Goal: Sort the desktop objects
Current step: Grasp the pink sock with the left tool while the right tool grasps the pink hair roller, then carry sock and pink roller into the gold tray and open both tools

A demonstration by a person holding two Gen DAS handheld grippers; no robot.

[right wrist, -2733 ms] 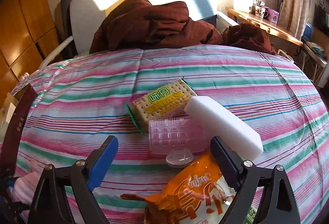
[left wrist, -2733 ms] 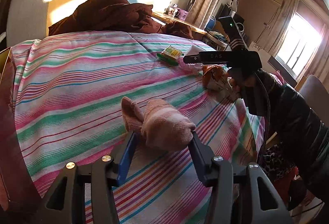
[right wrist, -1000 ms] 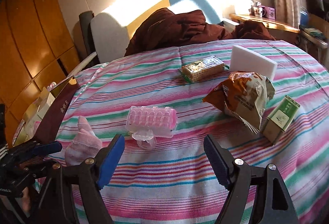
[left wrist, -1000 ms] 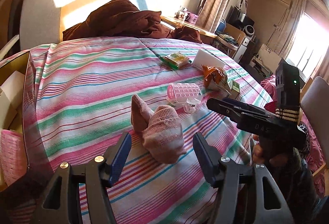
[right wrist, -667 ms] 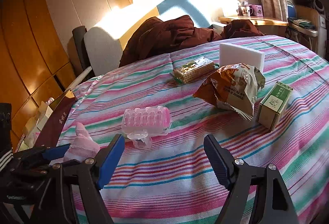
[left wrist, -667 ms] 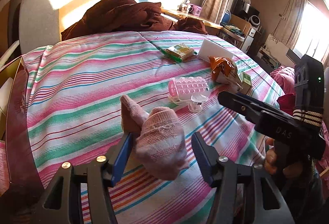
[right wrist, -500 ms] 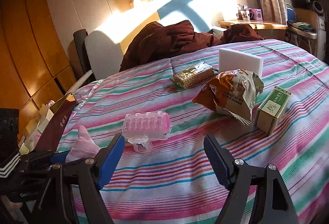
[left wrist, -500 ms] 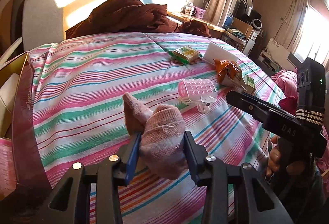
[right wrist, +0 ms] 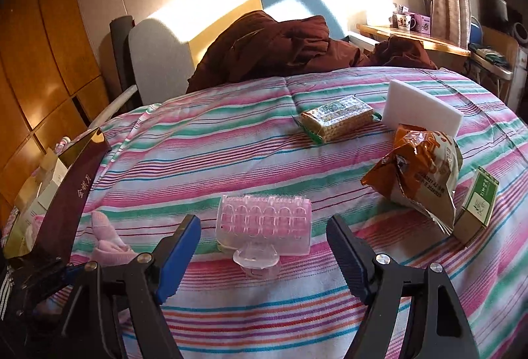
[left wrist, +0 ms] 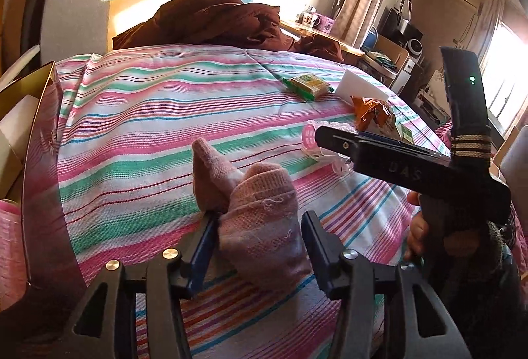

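A pink knitted sock (left wrist: 257, 220) lies on the striped tablecloth (left wrist: 148, 134) between the fingers of my left gripper (left wrist: 259, 223). Its jaws are opening; the blue left pad (left wrist: 206, 237) still touches the sock, and the right pad stands just off it. The sock (right wrist: 105, 240) also shows at the lower left of the right wrist view. My right gripper (right wrist: 262, 227) is open just short of a clear pink roller case (right wrist: 264, 223), with nothing between its fingers. From the left wrist view the right gripper (left wrist: 330, 134) partly hides that case (left wrist: 312, 136).
A cracker pack (right wrist: 336, 121), white foam block (right wrist: 422, 111), orange snack bag (right wrist: 415, 174) and small green box (right wrist: 478, 207) lie to the right. An open dark red box (right wrist: 66, 204) holding items stands at the table's left edge. Brown clothing (right wrist: 280, 48) is heaped at the back.
The left jaws squeezed the sock half a second ago and have widened again. The right gripper has moved in close to the pink roller case.
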